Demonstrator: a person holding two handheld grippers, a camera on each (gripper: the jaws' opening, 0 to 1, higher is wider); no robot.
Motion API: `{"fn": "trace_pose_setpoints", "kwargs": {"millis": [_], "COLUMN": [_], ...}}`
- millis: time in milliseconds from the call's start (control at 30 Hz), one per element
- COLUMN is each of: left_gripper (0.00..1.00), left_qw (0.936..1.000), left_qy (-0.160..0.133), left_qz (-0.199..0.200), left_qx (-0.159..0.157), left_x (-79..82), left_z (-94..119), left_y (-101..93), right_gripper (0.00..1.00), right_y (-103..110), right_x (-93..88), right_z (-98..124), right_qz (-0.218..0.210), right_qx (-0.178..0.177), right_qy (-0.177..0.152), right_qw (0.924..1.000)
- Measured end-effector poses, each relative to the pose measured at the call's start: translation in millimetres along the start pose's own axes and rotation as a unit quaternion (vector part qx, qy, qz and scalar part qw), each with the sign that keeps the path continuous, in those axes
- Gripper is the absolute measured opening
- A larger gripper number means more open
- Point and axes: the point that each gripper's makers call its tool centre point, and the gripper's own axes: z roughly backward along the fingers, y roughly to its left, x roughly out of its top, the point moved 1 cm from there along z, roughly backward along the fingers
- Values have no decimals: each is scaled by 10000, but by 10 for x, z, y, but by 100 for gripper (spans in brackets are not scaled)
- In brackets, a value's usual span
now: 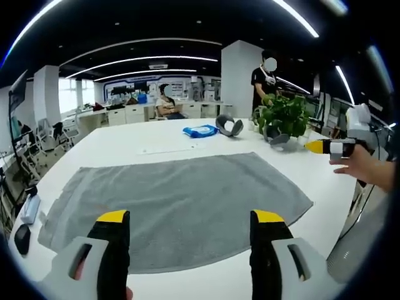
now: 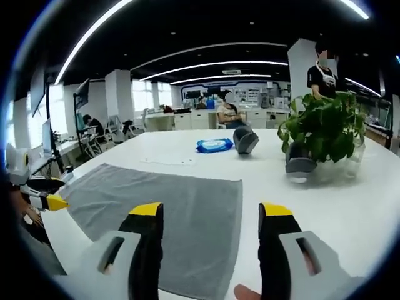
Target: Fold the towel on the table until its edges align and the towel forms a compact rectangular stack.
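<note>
We see a white table (image 1: 206,145) in an open office, with bare surface all round the grey towel (image 1: 181,200). The towel lies flat and unfolded across the middle of the left gripper view and at lower left of the right gripper view, edges slightly wavy. The left gripper (image 1: 190,220) and right gripper (image 2: 211,212) hover above its near edge, jaws spread, grasping nothing. A potted plant (image 2: 324,134) stands at right.
</note>
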Motion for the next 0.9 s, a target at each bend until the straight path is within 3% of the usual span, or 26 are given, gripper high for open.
{"fn": "trace_pose_setpoints", "kwargs": {"millis": [200,300,500,700,900], "left_gripper": [78,78,78,77,77], "left_qw": [10000,10000,10000,10000,9999], "left_qy": [39,35,-9,-28,-56], "left_qz": [-32,-37,-5,25,24], "left_qx": [-29,-33,23,65,84], "left_x": [-13,-11,10,19,36], "left_z": [-4,-4,8,17,23], "left_y": [-19,-21,13,34,44], "right_gripper": [48,45,34,31,23], "right_y": [-170,-153,-143,-204,-248], "right_x": [-432,-455,-719,-956,-1079], "right_z": [0,-36,-55,-71,-35], "right_qz": [-385,-467,-406,-463,-550], "right_qx": [-183,-112,-140,-266,-362], "right_qy": [634,652,1223,1632,1881], "right_qw": [9971,9967,9916,9852,9799]}}
